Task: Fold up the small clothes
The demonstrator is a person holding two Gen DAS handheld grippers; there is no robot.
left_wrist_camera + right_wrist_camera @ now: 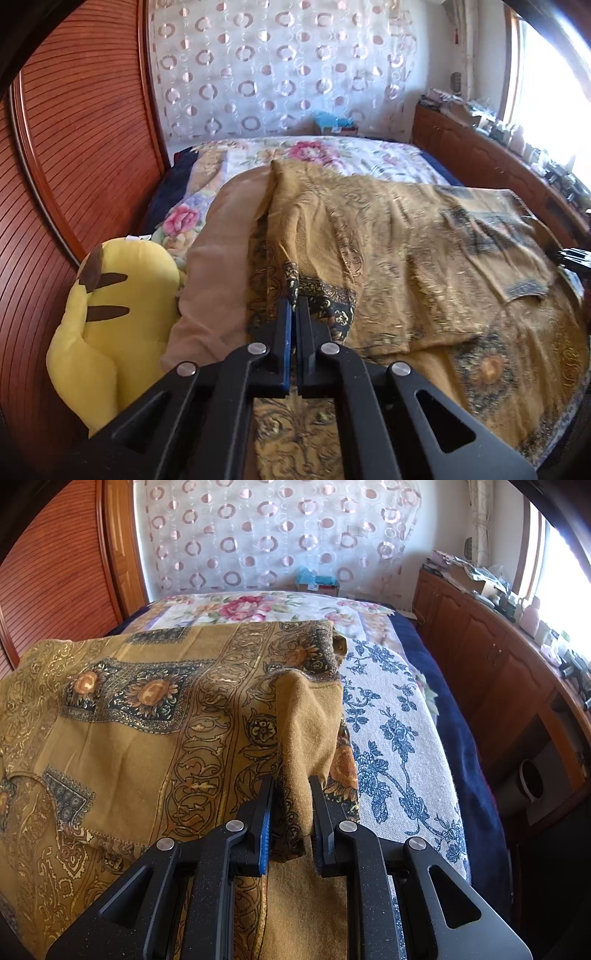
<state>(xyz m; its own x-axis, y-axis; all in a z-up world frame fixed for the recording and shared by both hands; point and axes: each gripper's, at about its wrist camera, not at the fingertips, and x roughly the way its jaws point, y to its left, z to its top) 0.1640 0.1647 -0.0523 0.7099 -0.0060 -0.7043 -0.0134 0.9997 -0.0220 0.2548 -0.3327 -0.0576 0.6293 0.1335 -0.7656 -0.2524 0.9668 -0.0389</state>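
My left gripper [294, 301] has its jaws pressed together on a dark-bordered corner of the mustard patterned cloth [388, 266], pinching a small upstanding tuft of it near the bed's left side; no earlier view lets me say more about how they got there. My right gripper [291, 781] pinches a thicker gathered fold of the same cloth [122, 709], its jaws standing slightly apart with the bunched fabric filling the gap and rising in a peak from the pads. The cloth, printed with sunflower medallions and scrollwork, lies spread across the near half of the bed [458, 738], with a folded layer visible across its middle in the left wrist view. Beside it, toward the bed's right edge, lies a white spread with blue flowers [391, 738], and a floral quilt [332, 155] covers the far end. A yellow plush toy [110, 295] sits at the bed's left edge against the wooden wardrobe [74, 147]. A circle-patterned curtain [280, 535] hangs behind the bed, and a wooden cabinet [491, 657] runs along the right under the window.
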